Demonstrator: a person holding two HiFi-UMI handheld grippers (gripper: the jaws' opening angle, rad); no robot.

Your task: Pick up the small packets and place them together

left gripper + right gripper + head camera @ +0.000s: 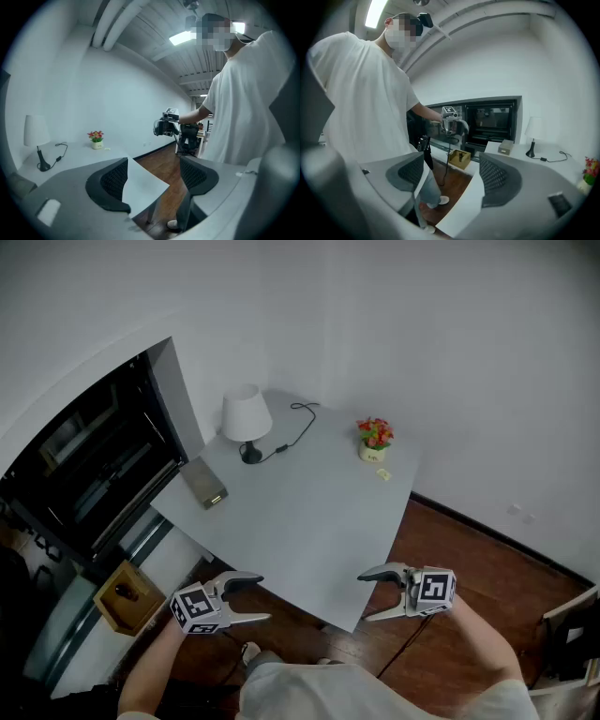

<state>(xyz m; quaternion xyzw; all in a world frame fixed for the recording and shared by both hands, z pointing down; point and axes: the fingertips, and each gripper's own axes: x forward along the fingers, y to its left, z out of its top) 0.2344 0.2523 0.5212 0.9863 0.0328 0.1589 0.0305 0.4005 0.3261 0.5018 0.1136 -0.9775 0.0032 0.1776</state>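
Table: pale grey square tabletop (309, 521).
Packet: small yellowish packet (382, 474), one o'clock, by red potted flowers (375, 434).
Grippers: left gripper (265, 598), right gripper (363, 597), six o'clock, jaws apart, empty, likely poised to reach.

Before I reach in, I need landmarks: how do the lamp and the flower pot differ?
The lamp is white with a dark base; the flower pot carries red flowers. The lamp is taller than the flower pot. Both stand upright at the far end of the table.
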